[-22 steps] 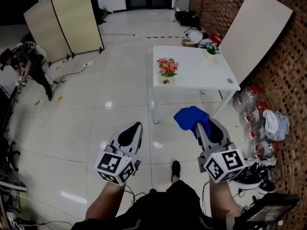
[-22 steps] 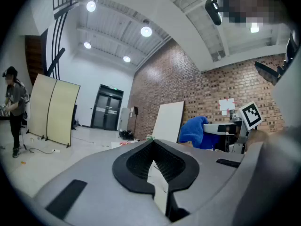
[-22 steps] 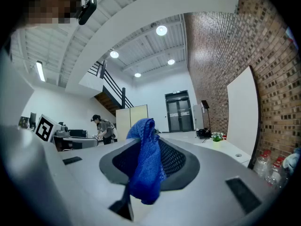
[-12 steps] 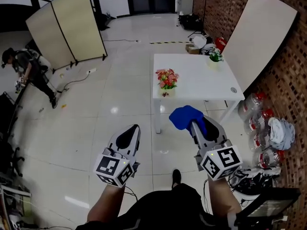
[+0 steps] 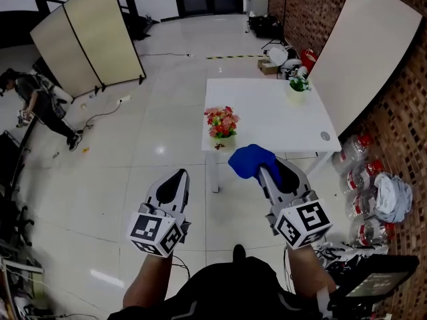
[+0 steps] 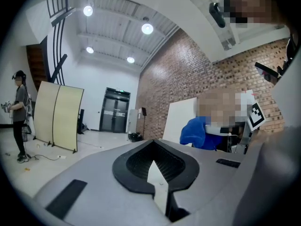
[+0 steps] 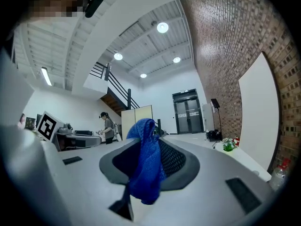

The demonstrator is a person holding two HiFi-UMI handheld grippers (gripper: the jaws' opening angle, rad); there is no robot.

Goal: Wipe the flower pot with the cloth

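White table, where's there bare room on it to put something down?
The white table is mostly bare: the wide middle between the flower pot at its near left corner and the small green plant by the far right edge. The far left corner is free too. Nowhere is crowded.

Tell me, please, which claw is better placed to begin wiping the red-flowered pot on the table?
Right, probably. The right claw is shut on the blue cloth and points towards the table bearing the flower pot. The left claw is shut and empty, over floor.
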